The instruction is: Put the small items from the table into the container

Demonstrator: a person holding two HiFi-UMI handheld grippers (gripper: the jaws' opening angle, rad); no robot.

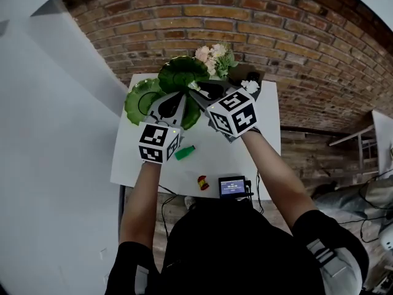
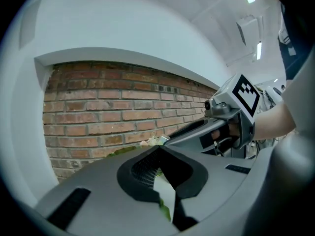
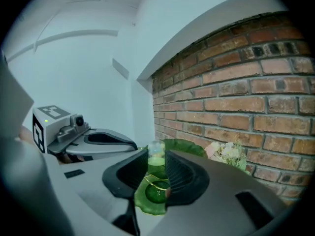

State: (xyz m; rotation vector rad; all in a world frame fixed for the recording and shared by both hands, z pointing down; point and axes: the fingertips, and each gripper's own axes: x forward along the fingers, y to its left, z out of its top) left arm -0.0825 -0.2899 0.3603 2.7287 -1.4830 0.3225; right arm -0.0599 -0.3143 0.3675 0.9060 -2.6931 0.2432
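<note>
Head view is showing a green item (image 1: 184,153) and a red item (image 1: 202,182) lying toward the table's (image 1: 261,134) front edge, right gripper (image 1: 195,88) clamping a bottle (image 3: 156,156), left gripper (image 2: 160,150) closed empty.

Flowers (image 1: 215,57) stand far on the table (image 1: 184,174), a small device (image 1: 233,186) at its near edge.

Both forearms stretched forward, side by side. Left gripper (image 1: 182,95) jaw tips together, nothing between. Right gripper (image 1: 196,90) clamped on small clear bottle (image 3: 156,154).
</note>
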